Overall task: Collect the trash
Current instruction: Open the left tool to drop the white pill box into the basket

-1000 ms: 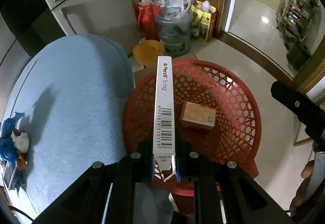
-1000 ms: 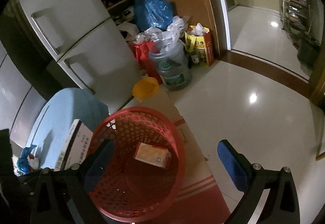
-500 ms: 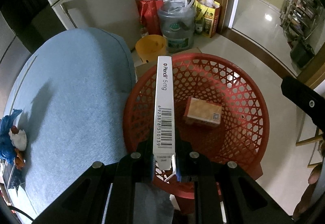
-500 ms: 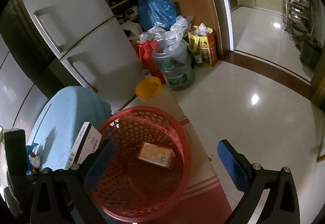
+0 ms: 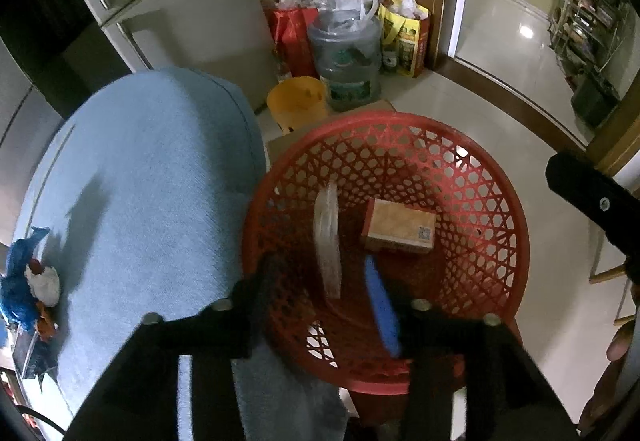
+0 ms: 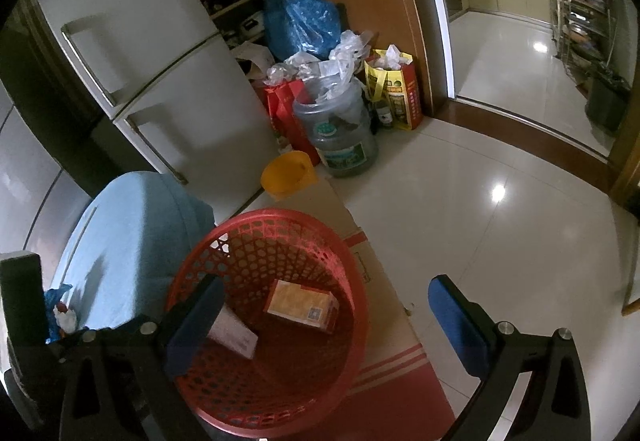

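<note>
A red mesh basket [image 5: 400, 117] [image 6: 280, 213] stands beside the blue-clothed table [image 5: 140, 181] [image 6: 128, 221]. An orange carton [image 5: 400, 227] [image 6: 302, 305] lies on the basket's bottom. The long white medicine box [image 5: 326, 241] [image 6: 234, 333] is blurred in the left wrist view and free of the pads, down inside the basket. My left gripper [image 5: 324, 281] hovers over the basket's near rim, its jaws opening with no pad on the box. My right gripper [image 6: 326, 283] stands open above the basket, holding nothing. Crumpled blue and white trash [image 5: 24, 281] [image 6: 60, 313] sits at the table's left edge.
The basket rests on a flat cardboard box [image 6: 384, 281]. Behind it are a yellow bucket [image 5: 296, 101], a water jug stuffed with plastic bags [image 5: 348, 61], red and yellow bags and a fridge [image 6: 160, 61]. Glossy tiled floor [image 6: 500, 181] spreads to the right.
The left jaws have spread apart and let go of the white box, which has dropped from upright between the pads into the basket. The right gripper has stayed put.
</note>
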Demonstrator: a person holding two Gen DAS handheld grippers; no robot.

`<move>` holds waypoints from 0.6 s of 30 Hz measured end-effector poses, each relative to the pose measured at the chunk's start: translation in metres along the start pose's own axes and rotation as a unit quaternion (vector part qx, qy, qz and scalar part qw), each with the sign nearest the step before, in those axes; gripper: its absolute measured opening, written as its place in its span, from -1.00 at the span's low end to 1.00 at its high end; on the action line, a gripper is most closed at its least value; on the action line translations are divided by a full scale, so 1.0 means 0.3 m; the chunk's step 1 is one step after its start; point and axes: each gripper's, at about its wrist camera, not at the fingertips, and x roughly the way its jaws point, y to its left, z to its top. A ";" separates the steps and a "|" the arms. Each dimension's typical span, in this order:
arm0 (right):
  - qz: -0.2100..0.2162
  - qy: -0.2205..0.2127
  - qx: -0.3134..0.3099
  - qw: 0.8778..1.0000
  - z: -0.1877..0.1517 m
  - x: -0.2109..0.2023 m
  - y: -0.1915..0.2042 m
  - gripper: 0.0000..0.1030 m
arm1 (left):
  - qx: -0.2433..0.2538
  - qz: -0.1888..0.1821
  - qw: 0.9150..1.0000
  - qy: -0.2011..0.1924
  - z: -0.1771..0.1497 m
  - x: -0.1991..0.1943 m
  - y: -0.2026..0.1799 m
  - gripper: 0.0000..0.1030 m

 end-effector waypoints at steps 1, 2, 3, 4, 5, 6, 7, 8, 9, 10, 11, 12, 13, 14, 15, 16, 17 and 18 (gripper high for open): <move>0.000 0.000 -0.001 1.000 0.002 0.000 0.002 1.00 | 0.002 0.001 1.000 -0.001 0.000 -0.002 -0.001 -0.04; 0.000 0.000 -0.002 1.000 0.002 -0.001 0.005 1.00 | 0.003 0.001 1.000 -0.002 0.000 -0.005 0.000 -0.04; 0.001 -0.001 -0.002 1.000 0.002 -0.002 0.008 1.00 | 0.003 0.001 1.000 -0.004 -0.001 -0.009 0.001 -0.04; 0.001 -0.001 -0.003 1.000 0.000 -0.004 0.009 1.00 | 0.002 0.001 1.000 -0.005 -0.001 -0.013 0.005 -0.04; 0.001 -0.002 -0.004 1.000 -0.001 -0.006 0.013 1.00 | 0.002 0.000 1.000 -0.006 -0.001 -0.016 0.008 -0.04; 0.001 -0.002 -0.005 1.000 -0.001 -0.008 0.015 1.00 | 0.001 0.000 1.000 -0.008 -0.002 -0.021 0.011 -0.04; 0.000 -0.003 -0.006 1.000 -0.001 -0.010 0.018 1.00 | 0.001 0.001 1.000 -0.009 -0.003 -0.023 0.014 -0.04; 0.000 -0.003 -0.006 1.000 -0.002 -0.011 0.021 1.00 | 0.000 0.001 1.000 -0.010 -0.004 -0.028 0.018 -0.04; 0.001 -0.003 -0.006 1.000 -0.003 -0.013 0.024 1.00 | -0.001 0.002 1.000 -0.011 -0.007 -0.032 0.024 -0.04; 0.001 -0.003 -0.007 1.000 -0.004 -0.013 0.028 1.00 | -0.003 0.002 1.000 -0.012 -0.010 -0.037 0.029 -0.04; 0.001 -0.003 -0.007 1.000 -0.005 -0.015 0.031 1.00 | -0.006 0.002 1.000 -0.012 -0.014 -0.041 0.038 -0.04; 0.002 -0.004 -0.008 1.000 -0.007 -0.017 0.036 1.00 | -0.010 0.002 1.000 -0.013 -0.019 -0.045 0.049 -0.01; 0.002 -0.004 -0.009 1.000 -0.008 -0.020 0.043 1.00 | -0.013 0.002 1.000 -0.013 -0.023 -0.049 0.059 0.02; 0.004 -0.005 -0.012 1.000 -0.011 -0.023 0.052 1.00 | -0.019 0.002 1.000 -0.015 -0.031 -0.055 0.076 0.12; 0.005 -0.005 -0.013 1.000 -0.015 -0.027 0.061 1.00 | -0.026 0.002 0.999 -0.018 -0.041 -0.064 0.097 0.20; 0.006 -0.006 -0.015 1.000 -0.019 -0.029 0.070 1.00 | -0.032 0.002 0.999 -0.020 -0.049 -0.069 0.114 0.24; 0.007 -0.006 -0.017 1.000 -0.021 -0.030 0.077 1.00 | -0.042 0.004 0.999 -0.021 -0.062 -0.077 0.142 0.24; 0.009 -0.004 -0.021 1.000 -0.027 -0.030 0.091 1.00 | -0.054 0.005 0.998 -0.021 -0.076 -0.085 0.173 0.25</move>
